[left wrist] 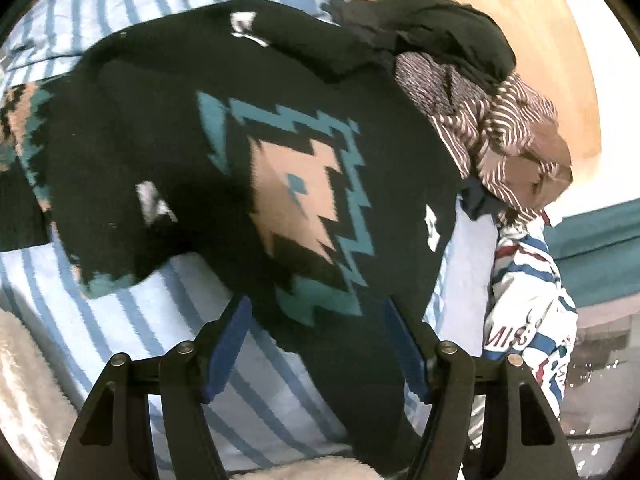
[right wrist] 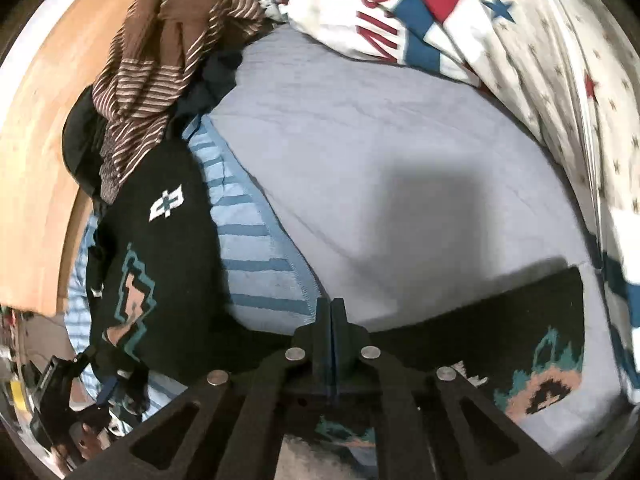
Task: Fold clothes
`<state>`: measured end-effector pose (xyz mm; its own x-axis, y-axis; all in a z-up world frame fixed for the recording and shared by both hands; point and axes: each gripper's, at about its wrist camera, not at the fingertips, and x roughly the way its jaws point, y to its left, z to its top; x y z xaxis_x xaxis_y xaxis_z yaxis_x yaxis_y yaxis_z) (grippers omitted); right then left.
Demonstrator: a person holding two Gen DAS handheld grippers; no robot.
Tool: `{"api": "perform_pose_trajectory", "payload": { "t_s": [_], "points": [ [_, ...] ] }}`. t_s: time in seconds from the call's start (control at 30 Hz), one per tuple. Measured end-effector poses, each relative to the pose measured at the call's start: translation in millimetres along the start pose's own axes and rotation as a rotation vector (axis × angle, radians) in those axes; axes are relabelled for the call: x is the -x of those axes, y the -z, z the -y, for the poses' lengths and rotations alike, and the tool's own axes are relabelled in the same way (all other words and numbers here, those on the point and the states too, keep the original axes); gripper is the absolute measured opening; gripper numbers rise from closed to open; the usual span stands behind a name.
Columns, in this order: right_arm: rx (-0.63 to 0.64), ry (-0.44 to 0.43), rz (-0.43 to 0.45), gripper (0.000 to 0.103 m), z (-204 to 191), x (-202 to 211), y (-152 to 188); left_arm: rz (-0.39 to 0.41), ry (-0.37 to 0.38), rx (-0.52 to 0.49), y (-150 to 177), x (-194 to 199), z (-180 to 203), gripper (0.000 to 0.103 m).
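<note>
While left tongs (left wrist: 316,344) gape over sweater (left wrist: 168,152), right tongs (right wrist: 331,312) closed.

— What are those two claws made of?

— Black plastic, both. The left gripper (left wrist: 316,344) has flat blue pads (left wrist: 226,354) lining its fingers, and behind them angled black arms with round silver screws (left wrist: 185,347) at the joints and cut-out slots further back.

— And the other?

— The right gripper (right wrist: 331,312) is the same build: blue lining between black fingers, four silver screws (right wrist: 295,354) behind the tips, and triangular cut-outs in the arms.
</note>
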<state>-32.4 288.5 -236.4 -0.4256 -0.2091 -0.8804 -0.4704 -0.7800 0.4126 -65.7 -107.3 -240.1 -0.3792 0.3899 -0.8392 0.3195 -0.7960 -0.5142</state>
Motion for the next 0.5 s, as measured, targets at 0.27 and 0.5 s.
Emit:
{"api": "perform_pose_trajectory", "payload": {
  "t_s": [0.27, 0.5],
  "points": [
    [0.147, 0.001, -0.038, 0.04, -74.4, -41.4, -14.6, 0.123, -0.132, -0.111, -73.9, -11.7, 11.0, 0.054],
    [0.398, 0.03, -0.068, 0.048, -205.0, -138.0, -32.7, 0.003, -0.265, -0.297, -168.0, -107.7, 22.9, 0.008]
  ]
}}
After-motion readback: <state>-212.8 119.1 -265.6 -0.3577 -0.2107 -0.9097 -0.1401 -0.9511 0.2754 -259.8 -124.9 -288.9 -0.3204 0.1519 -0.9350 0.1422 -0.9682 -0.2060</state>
